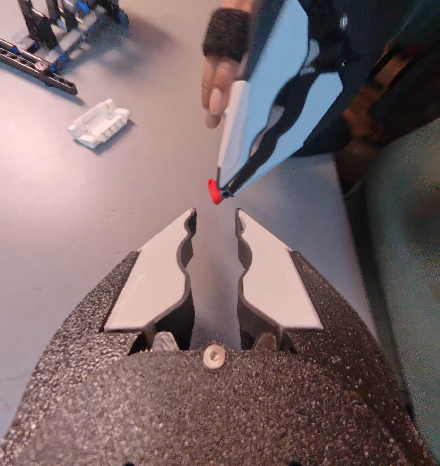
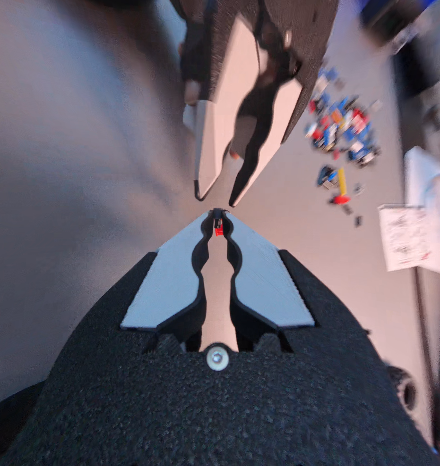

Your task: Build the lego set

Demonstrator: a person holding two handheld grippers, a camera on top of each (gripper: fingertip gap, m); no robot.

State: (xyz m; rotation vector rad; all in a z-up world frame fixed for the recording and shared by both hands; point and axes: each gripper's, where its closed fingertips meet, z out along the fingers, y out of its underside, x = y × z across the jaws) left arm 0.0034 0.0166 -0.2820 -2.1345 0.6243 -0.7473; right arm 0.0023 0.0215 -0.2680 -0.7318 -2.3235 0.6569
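The right gripper [image 2: 216, 213] pinches a small red piece with a black pin [image 1: 215, 192]. At its 6 o'clock in the left wrist view, the left gripper [image 1: 215, 210] waits with fingers apart, empty. The black lego frame [image 1: 37, 48] stands on the table [image 1: 62, 227] at 11 o'clock, a white piece [image 1: 99, 123] near it.

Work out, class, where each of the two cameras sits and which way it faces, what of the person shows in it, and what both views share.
Left wrist view: sits on the open left gripper, looking along its fingers over the grey table at the right gripper; a bare fingertip shows.
Right wrist view: sits on the right gripper, facing the left gripper and loose bricks; a blurred fingertip shows.
Shared: both grippers, tip to tip, and the small red piece the right one pinches.
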